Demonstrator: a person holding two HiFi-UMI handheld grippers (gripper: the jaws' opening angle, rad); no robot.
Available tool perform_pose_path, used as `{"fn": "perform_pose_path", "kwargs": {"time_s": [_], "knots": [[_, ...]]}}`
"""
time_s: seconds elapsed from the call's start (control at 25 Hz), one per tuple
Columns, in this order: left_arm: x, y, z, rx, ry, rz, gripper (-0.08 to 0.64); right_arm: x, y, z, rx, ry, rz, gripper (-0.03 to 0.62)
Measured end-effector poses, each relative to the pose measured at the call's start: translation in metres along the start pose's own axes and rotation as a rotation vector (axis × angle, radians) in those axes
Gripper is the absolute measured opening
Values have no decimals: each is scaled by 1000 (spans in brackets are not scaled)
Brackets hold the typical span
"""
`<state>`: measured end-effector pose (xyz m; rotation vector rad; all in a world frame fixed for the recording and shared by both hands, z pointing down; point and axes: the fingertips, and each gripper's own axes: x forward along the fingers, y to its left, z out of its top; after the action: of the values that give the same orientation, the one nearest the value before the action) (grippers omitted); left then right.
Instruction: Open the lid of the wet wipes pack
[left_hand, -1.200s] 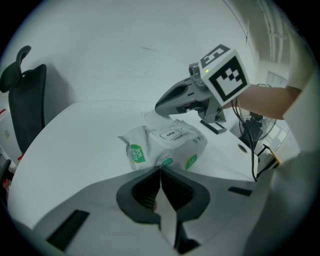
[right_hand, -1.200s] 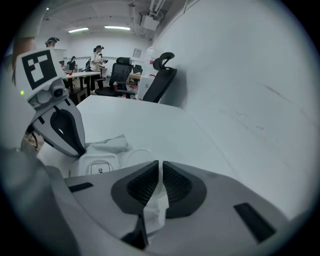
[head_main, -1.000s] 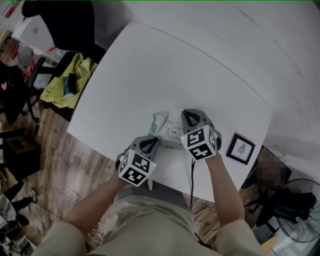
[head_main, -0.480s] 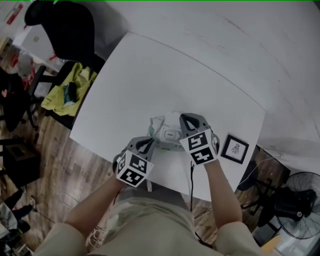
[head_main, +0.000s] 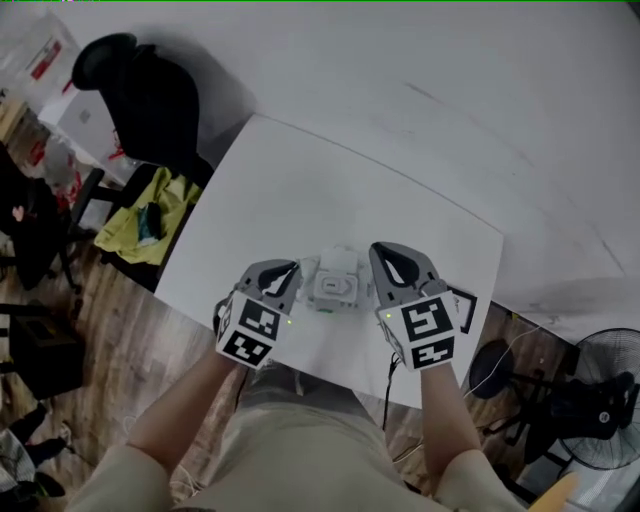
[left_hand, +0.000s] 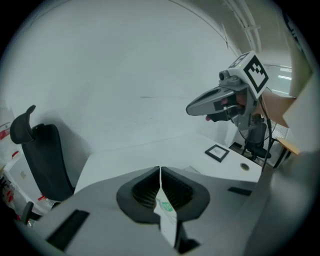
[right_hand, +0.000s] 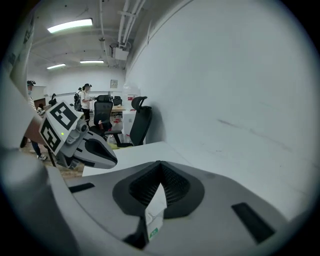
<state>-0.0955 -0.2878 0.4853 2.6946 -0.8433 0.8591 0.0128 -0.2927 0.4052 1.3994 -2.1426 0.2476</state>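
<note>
The wet wipes pack (head_main: 335, 283) is white with a small lid on top and hangs above the white table (head_main: 300, 180), stretched between both grippers. My left gripper (head_main: 293, 268) is shut on the pack's left edge; in the left gripper view a thin strip of film (left_hand: 164, 206) is pinched between its jaws (left_hand: 160, 170). My right gripper (head_main: 380, 255) is shut on the right edge, and that edge (right_hand: 154, 212) shows between its jaws (right_hand: 160, 165). Each gripper appears in the other's view: right gripper (left_hand: 220, 102), left gripper (right_hand: 85, 147).
A small black picture frame (head_main: 465, 298) lies on the table's right part, half hidden by the right gripper. A black office chair (head_main: 140, 90) and a yellow-green cloth (head_main: 150, 215) are off the table's left side. A fan (head_main: 600, 420) stands at the lower right.
Both grippers have risen with the pack, which has left the table. They now stand level with each other, one at each end of the pack.
</note>
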Motion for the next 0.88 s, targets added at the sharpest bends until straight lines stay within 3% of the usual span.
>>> {"fn": "perform_pose_path", "kwargs": {"time_s": [0.28,0.56,0.88], "knots": [[-45,4,80,90,-138,22,28,-69,-4,69,90,-162,-5,25],[-104,-5,154,138,-302,46,28,-139,-11,129,78,-349,-57,25],[-160,-18,188,181,-411,65,28,-195,-16,157,79,-492,-130,25]]}}
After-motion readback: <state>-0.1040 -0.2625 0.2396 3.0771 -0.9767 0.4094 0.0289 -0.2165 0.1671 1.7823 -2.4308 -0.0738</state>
